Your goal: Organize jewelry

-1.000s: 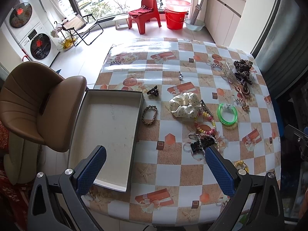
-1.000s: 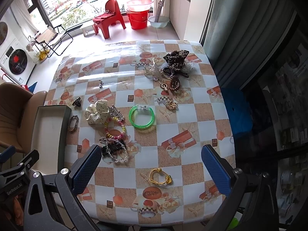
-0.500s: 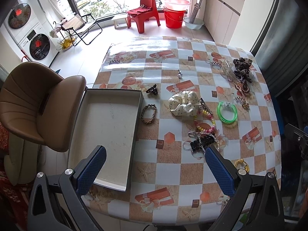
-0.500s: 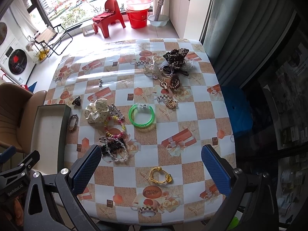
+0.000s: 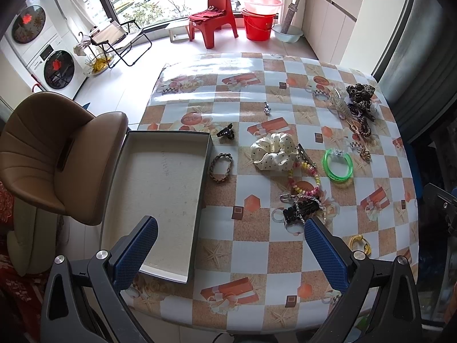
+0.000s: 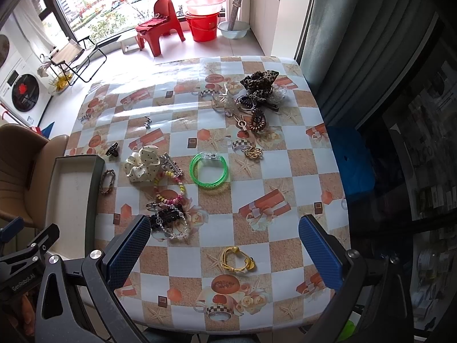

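An empty grey tray [image 5: 160, 188] [image 6: 71, 194] lies at the table's left edge. Jewelry is scattered over the checked tablecloth: a braided bracelet [image 5: 220, 167] beside the tray, a white dotted scrunchie [image 5: 273, 151] [image 6: 142, 167], a green bangle [image 5: 338, 166] [image 6: 209, 171], a coloured bead strand [image 5: 302, 183], a black beaded piece [image 5: 300, 210] [image 6: 168, 218], a gold bracelet [image 6: 237, 258], a black claw clip [image 5: 225, 133]. My left gripper [image 5: 231, 254] hangs open above the near edge, between tray and beads. My right gripper [image 6: 225, 253] is open above the gold bracelet.
A heap of scrunchies and hair ties [image 6: 257, 91] sits at the far right corner. A small silver piece [image 5: 267, 108] lies mid-table. A brown chair [image 5: 54, 154] stands left of the tray. Curtains and a dark shelf [image 6: 400, 143] bound the right side.
Both views have shifted only slightly; the grippers stay open and no item on the table has moved.
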